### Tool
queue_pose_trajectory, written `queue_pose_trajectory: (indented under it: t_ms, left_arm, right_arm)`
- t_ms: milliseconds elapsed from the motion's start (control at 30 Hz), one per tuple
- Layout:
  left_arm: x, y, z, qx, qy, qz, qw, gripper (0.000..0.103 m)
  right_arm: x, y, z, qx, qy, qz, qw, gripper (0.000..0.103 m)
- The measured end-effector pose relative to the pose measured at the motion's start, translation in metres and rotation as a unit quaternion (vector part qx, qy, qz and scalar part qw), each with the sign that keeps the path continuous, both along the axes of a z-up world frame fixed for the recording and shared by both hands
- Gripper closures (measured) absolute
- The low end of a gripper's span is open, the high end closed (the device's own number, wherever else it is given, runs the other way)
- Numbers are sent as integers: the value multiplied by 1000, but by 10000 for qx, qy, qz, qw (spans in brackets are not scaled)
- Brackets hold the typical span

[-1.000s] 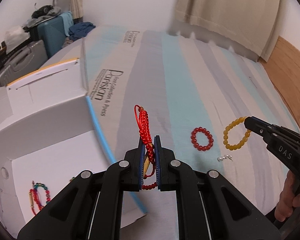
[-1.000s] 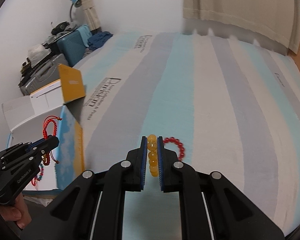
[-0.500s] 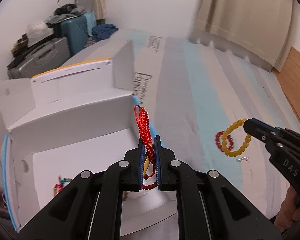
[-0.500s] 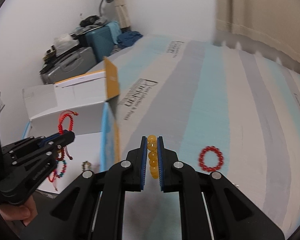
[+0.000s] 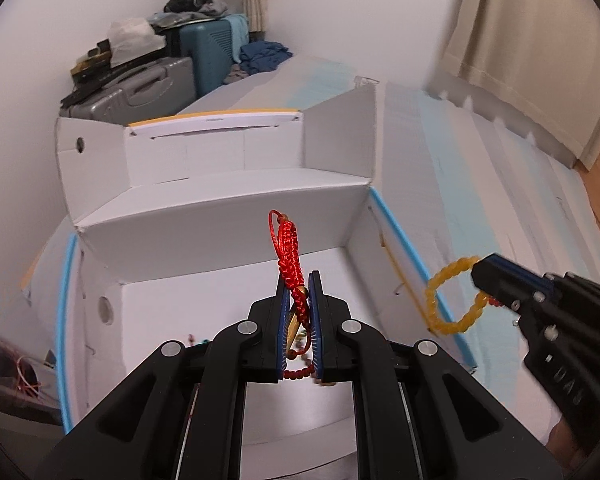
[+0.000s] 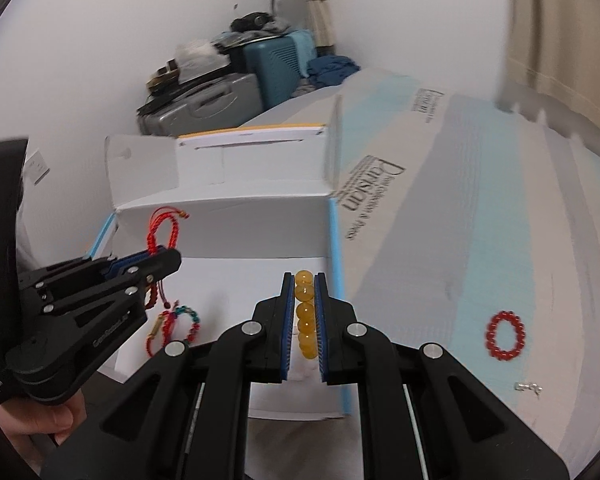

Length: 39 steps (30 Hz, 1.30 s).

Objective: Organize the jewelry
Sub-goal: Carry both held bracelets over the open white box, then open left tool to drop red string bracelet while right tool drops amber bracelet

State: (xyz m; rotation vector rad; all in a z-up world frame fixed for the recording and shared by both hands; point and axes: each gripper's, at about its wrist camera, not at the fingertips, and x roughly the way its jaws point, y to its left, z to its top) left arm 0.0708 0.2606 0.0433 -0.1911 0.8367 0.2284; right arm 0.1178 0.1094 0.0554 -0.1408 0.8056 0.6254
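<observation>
Left gripper (image 5: 298, 312) jaws clamp a red braided bracelet (image 5: 289, 254) above the open white box (image 5: 220, 216); right gripper (image 6: 305, 316) jaws pinch a yellow bead bracelet (image 6: 306, 312) at the box's mattress-side edge.

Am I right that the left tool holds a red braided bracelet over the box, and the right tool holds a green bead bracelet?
Not quite: the right tool holds a yellow bead bracelet, as the right wrist view shows. The left tool does hold the red braided bracelet over the box.
</observation>
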Motion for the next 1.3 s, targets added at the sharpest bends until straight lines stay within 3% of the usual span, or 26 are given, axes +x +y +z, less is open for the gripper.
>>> queue_pose_trajectory:
  t_ms: [333, 767, 1300]
  left_arm:
    - [-17, 33, -20, -21, 320, 363, 9988, 94]
    - [-16, 51, -70, -226, 962, 505, 9938, 94]
    - [-12, 56, -86, -171, 1211, 605, 9907, 93]
  right_arm:
    - [-7, 45, -27, -133, 301, 430, 9985, 94]
    - [4, 61, -65, -426, 662, 480, 9957, 94]
    - [7, 76, -90, -655, 859, 546, 9926, 94]
